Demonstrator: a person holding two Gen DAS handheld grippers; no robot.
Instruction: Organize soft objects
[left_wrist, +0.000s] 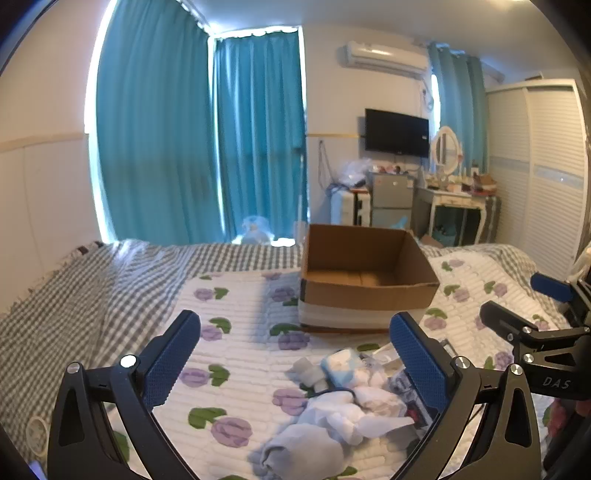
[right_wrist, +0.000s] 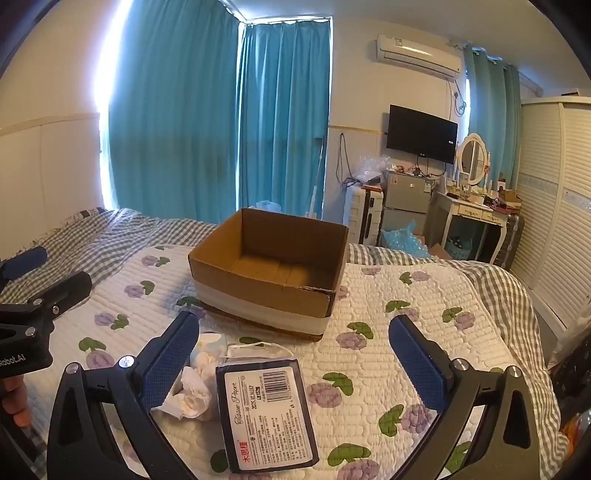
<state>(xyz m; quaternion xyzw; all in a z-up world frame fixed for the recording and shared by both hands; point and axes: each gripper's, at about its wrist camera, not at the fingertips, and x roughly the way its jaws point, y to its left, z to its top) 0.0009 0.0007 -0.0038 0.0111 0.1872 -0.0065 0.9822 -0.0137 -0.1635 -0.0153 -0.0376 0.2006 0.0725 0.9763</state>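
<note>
The soft objects (left_wrist: 343, 402) lie in a loose heap on the bed, near the front of the cardboard box (left_wrist: 364, 284) but apart from it: crumpled white tissue, a rolled pale-grey cloth or sock, a small light-blue padded piece, and a thin dark cord looped over the top. In the right wrist view a flat tissue pack (right_wrist: 266, 410) in glossy dark film with a printed white label lies just beside the crumpled tissues (right_wrist: 194, 391), with a white string or mask loop at its far edge.

The box looks empty in both views (its bare brown floor shows), so by my judgement the sorting has hardly begun and every item remains to be moved. It is plain corrugated board, open-topped, with a pale band around its lower walls.

The left hand-held gripper (left_wrist: 295, 354) hangs above the heap with its blue textured pads wide apart, holding nothing. The right hand-held gripper (right_wrist: 295, 354) is likewise spread and empty, the tissue pack lying below between its fingers.

Underneath is a white ribbed quilt (right_wrist: 406, 295) printed with purple flowers and green leaves, over a grey gingham sheet (left_wrist: 92, 280).
</note>
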